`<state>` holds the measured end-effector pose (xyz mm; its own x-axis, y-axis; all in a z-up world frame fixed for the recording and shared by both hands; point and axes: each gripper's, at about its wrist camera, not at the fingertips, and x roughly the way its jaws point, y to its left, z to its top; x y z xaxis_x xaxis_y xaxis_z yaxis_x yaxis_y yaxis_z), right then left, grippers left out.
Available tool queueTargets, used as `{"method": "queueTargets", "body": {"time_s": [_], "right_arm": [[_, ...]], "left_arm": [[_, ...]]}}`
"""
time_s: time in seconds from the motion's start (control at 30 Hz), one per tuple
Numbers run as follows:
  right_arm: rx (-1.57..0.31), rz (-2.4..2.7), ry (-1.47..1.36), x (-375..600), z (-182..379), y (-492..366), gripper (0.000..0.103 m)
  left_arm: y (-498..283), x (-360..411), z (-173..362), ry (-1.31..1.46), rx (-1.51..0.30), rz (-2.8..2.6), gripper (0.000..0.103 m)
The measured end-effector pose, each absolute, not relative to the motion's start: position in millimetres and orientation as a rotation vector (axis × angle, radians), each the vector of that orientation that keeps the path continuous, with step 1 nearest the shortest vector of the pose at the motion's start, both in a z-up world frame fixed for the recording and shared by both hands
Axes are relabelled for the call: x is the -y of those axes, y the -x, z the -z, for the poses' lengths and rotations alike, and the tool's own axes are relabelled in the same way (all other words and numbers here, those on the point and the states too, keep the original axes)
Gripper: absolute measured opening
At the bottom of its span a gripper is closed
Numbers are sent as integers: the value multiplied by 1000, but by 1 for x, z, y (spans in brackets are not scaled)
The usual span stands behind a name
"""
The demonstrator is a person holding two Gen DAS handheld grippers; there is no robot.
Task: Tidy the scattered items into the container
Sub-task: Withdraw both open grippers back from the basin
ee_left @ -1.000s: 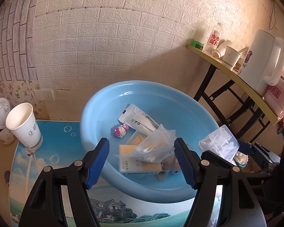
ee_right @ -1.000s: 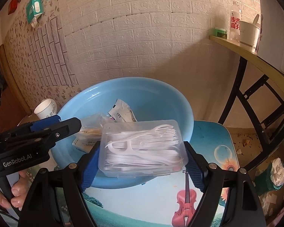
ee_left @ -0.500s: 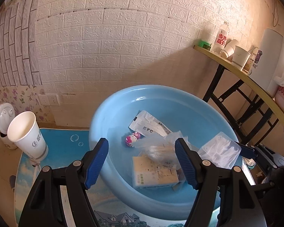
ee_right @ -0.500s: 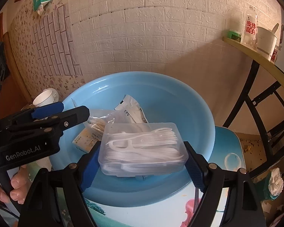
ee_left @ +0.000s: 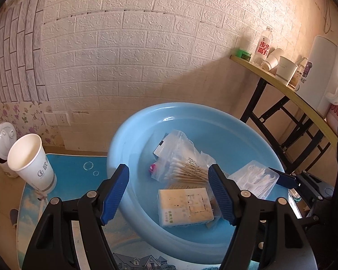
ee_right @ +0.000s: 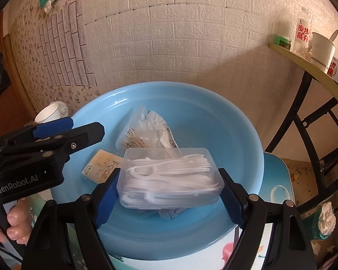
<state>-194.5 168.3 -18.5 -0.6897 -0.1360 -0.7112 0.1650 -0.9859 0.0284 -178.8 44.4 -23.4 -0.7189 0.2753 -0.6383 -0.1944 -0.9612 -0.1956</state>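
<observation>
Clear plastic floss box (ee_right: 170, 178) sits clamped across the right gripper (ee_right: 166, 193), hovering over the blue basin (ee_right: 214, 117). Left gripper (ee_left: 169, 193) hangs agape with nothing in it above the swab bag (ee_left: 187, 171). Risk: let go this high and the box could bounce off the pile or pop open.

One blue basin (ee_left: 133, 139), one floss box (ee_right: 169, 177), one swab bag (ee_left: 187, 171), one tissue pack (ee_left: 184, 207), one paper cup (ee_left: 29, 159).

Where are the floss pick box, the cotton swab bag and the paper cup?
floss pick box (ee_right: 171, 177): right wrist view, lid middle.
cotton swab bag (ee_left: 187, 168): left wrist view, swab bundle.
paper cup (ee_left: 37, 171): left wrist view, side wall.
</observation>
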Motion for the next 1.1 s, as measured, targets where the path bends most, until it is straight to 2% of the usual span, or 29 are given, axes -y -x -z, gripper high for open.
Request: {"method": "queueTargets", "body": {"time_s": [0.07, 0.17, 0.3, 0.53, 0.7, 0.8, 0.87, 1.1], "right_arm": [[-60, 2746, -1139, -167, 17, 193, 85], [-82, 2774, -1113, -165, 13, 190, 98], [-53, 2776, -1083, -165, 6, 185, 99], [-4, 2789, -1092, -172, -5, 174, 99], [37, 2807, -1124, -180, -11, 168, 102], [45, 2814, -1136, -184, -14, 165, 103], [55, 2815, -1133, -185, -17, 161, 103], [108, 2846, -1092, -193, -32, 144, 103]], "left_arm": [[177, -42, 21, 1024, 172, -2702, 74], [173, -40, 16, 1014, 170, -2713, 75], [164, -37, 9, 1003, 173, -2728, 76], [150, -36, -9, 963, 168, -2771, 97], [138, -42, -21, 952, 88, -2808, 97], [132, -43, -27, 951, 64, -2827, 98], [127, -42, -31, 948, 59, -2841, 103], [109, -38, -42, 934, 37, -2876, 103]]}}
